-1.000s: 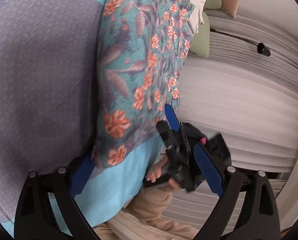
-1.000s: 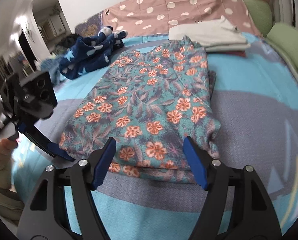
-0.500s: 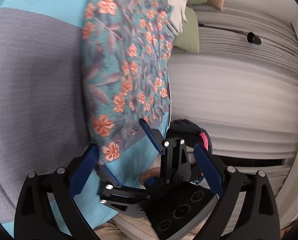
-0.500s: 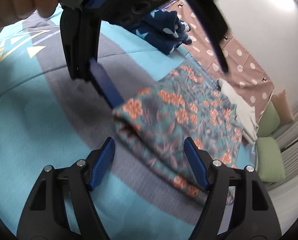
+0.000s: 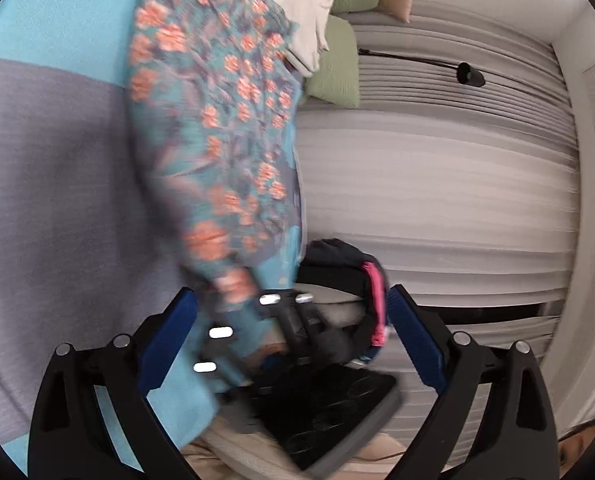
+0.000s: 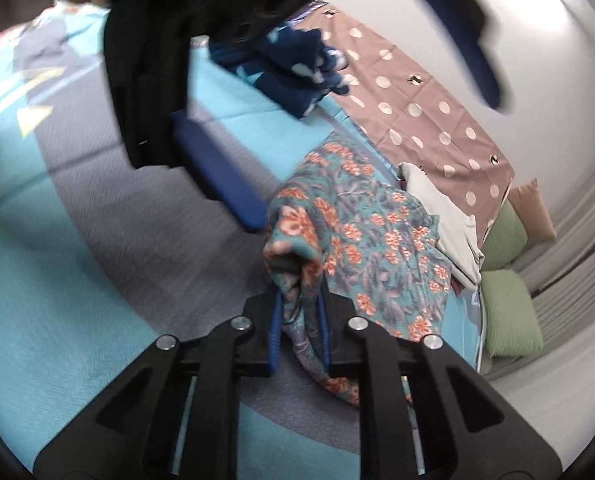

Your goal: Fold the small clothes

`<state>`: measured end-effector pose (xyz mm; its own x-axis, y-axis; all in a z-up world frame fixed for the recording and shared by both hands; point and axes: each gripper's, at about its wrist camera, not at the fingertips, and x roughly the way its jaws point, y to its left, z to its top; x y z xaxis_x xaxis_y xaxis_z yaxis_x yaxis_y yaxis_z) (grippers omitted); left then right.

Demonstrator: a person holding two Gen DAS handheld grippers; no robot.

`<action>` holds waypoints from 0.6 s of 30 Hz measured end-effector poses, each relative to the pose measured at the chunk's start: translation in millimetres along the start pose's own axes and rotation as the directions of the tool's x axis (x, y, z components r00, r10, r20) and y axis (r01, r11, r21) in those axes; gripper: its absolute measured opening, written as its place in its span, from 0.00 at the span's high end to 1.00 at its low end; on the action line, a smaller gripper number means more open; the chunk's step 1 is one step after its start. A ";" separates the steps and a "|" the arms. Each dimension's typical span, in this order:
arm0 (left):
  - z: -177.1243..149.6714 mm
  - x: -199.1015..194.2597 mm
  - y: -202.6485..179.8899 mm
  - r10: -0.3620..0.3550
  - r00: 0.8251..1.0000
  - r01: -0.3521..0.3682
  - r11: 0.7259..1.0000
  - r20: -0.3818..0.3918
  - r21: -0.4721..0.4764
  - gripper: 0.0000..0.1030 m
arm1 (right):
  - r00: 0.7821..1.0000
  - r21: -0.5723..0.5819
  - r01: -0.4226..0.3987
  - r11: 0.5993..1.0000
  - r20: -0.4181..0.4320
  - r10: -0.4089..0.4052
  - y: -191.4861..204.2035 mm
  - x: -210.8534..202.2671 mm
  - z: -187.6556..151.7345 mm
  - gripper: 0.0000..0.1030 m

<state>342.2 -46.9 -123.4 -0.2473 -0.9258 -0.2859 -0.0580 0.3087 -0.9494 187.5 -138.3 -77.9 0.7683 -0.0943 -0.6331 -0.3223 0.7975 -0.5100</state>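
Right gripper (image 6: 299, 322) closing, its blue pads nipping a bunched corner of the teal cotton garment printed with orange flowers (image 6: 361, 236), lifted off the turquoise-and-grey woven bed cover (image 6: 97, 240). Left gripper (image 5: 293, 344) spread wide with no cloth between its blue pads, hanging over the bed's edge, the floral garment running from its mouth toward 12 o'clock. Beyond, at 1 o'clock of the right wrist view, a folded white cloth (image 6: 449, 220) touching the garment's far edge.
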 end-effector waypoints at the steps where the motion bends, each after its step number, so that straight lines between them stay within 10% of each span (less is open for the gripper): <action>1: -0.8 -1.9 2.8 0.013 1.000 -0.013 1.000 0.007 -0.006 0.08 | 1.000 0.014 -0.001 1.000 0.006 0.001 -4.4 -2.4 2.1 0.87; 13: 55.5 55.0 26.2 0.047 0.999 -0.047 0.993 -0.003 -0.109 0.09 | 0.999 -0.010 -0.015 1.000 0.029 0.016 -2.4 -16.8 6.3 0.90; 18: 54.1 76.1 34.5 0.087 0.994 -0.094 0.990 -0.067 -0.104 0.55 | 0.999 -0.003 -0.035 0.999 0.033 0.035 -2.3 -21.4 5.6 0.90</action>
<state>373.7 -118.5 -184.9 -0.3152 -0.8789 -0.3581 -0.1346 0.4150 -0.8998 174.9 -134.8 -60.0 0.7741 -0.0466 -0.6313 -0.3509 0.7984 -0.4892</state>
